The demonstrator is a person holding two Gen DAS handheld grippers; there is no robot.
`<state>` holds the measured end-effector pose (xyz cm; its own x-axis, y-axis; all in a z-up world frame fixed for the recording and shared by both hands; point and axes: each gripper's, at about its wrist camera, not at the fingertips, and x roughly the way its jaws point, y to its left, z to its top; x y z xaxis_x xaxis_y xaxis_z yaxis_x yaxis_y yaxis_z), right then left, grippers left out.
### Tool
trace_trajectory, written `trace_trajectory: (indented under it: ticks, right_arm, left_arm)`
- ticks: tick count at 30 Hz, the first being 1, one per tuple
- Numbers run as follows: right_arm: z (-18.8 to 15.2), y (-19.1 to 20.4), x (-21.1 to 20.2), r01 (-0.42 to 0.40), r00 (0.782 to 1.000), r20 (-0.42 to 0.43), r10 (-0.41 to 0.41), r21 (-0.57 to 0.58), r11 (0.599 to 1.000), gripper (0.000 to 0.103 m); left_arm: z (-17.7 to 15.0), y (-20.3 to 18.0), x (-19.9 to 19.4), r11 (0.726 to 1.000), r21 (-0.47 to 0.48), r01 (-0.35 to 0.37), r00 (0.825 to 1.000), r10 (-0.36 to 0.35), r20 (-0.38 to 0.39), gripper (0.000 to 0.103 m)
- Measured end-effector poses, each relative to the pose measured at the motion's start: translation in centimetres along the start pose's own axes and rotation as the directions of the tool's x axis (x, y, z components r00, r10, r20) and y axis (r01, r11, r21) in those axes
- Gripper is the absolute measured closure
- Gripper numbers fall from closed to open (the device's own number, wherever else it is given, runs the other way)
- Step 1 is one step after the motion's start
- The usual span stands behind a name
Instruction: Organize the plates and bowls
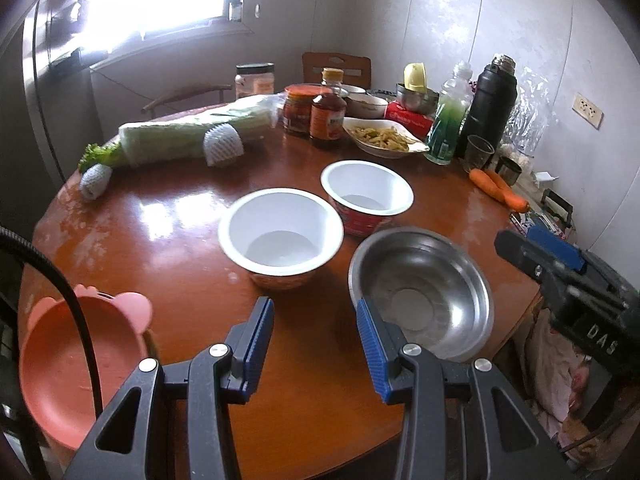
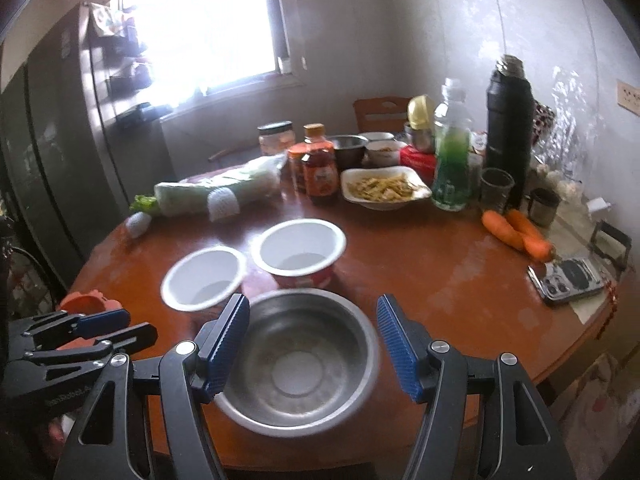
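My right hand-held gripper, spread and empty, frames the round stainless-steel bowl at lower centre; my left hand-held gripper, narrower, empty, has it lower right.

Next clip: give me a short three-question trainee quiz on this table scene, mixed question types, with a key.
1. True or false: the steel bowl is stacked inside a white paper bowl.
2. Which dish sits at the table's edge beside the left gripper? A pink dish; B glass cup; C carrots.
3. Fill in: both the left gripper and the right gripper are ____ and empty.

Key:
1. False; it stands alone on the table, near the second white paper bowl.
2. A.
3. Open.
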<state>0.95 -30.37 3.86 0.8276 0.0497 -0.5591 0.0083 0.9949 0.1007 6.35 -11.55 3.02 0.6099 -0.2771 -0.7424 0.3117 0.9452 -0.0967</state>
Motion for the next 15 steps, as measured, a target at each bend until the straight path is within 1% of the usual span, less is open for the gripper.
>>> trace_trajectory:
  ticks: [5, 8, 15]
  right_arm:
    - [-1.1, -1.4, 1.1, 0.027, 0.999, -0.043, -0.028, -0.004, 1.000, 0.035]
    - [-1.7, -2.3, 2.1, 0.021, 0.997, -0.070, -0.020, 0.013, 1.000, 0.035]
    - [-2.8, -3.1, 4.1, 0.007, 0.993, -0.117, -0.005, 0.024, 1.000, 0.035]
  left_arm:
    - [-0.1, -1.4, 1.7, 1.000, 0.012, -0.002, 0.999, 0.003, -0.033, 0.060]
    - [-0.1, -2.0, 2.3, 1.000, 0.022, -0.005, 0.999, 0.006, -0.044, 0.060]
    - [0.0, -2.6, 4.2, 1.000, 0.011, 0.003, 0.997, -0.003, -0.072, 0.060]
